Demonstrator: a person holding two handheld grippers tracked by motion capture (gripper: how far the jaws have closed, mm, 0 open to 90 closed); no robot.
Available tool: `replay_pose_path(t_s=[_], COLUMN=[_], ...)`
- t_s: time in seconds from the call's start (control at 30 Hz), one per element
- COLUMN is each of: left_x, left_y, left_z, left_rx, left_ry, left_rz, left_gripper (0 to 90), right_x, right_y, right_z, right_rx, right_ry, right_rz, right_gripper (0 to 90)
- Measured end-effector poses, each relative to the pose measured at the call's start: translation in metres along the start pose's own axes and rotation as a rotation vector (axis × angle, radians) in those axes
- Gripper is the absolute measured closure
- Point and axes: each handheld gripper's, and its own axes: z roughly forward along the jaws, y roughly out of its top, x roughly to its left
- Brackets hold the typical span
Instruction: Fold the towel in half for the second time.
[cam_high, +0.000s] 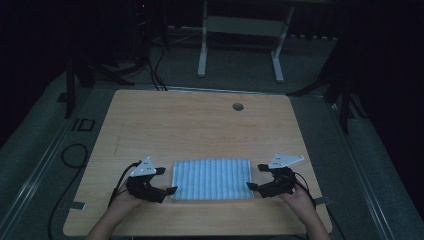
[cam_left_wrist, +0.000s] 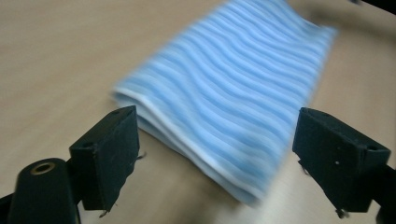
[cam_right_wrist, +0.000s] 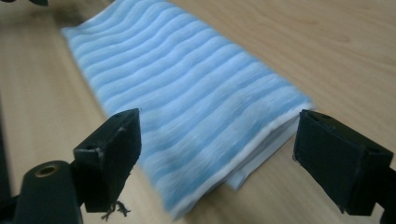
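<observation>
One folded blue-and-white striped cloth (cam_high: 211, 179) lies flat, near edge of pale wooden bench (cam_high: 200, 125) | left tongs (cam_high: 167, 181) and right tongs (cam_high: 256, 176) spread, flanking its short ends, gripping nothing | already folded in layers; further folding or lifting likely not yet begun

A blue-and-white striped cloth (cam_high: 211, 178) lies flat on the wooden surface (cam_high: 200, 125), folded into a neat rectangle of several layers, long side running left to right, near the front edge, its stacked edges showing at both short ends.

The high view is dim and dark-edged; both gripper views are brighter, slightly blurred.
</observation>
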Motion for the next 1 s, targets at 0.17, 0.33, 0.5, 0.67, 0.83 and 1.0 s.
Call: replay_pose_path(t_s=[0.17,0.33,0.5,0.67,0.83,1.0], left_x=[0.006,0.011,0.018,0.025,0.031,0.032], left_y=[-0.002,-0.01,-0.019,-0.028,-0.04,-0.047], left_z=[0.001,-0.006,-0.015,-0.024,-0.034,-0.038], left_rx=[-0.029,-0.065,-0.07,-0.072,-0.06,-0.056], left_ry=[0.036,0.082,0.118,0.147,0.186,0.199], left_rz=[-0.038,-0.022,-0.032,-0.048,-0.068,-0.079], left_gripper=[2.9,2.9,2.9,2.9,2.9,2.9], right_x=[0.001,-0.006,-0.018,-0.028,-0.037,-0.04], right_y=[-0.001,-0.006,-0.013,-0.022,-0.036,-0.045], right_z=[0.009,0.011,0.011,0.006,-0.004,-0.013], right_rx=[-0.047,-0.113,-0.137,-0.137,-0.144,-0.145], right_ry=[0.007,-0.036,-0.115,-0.165,-0.208,-0.229], right_rz=[-0.028,-0.017,0.002,0.028,0.058,0.078], right_gripper=[13.7,13.7,13.8,13.8,13.8,13.8])
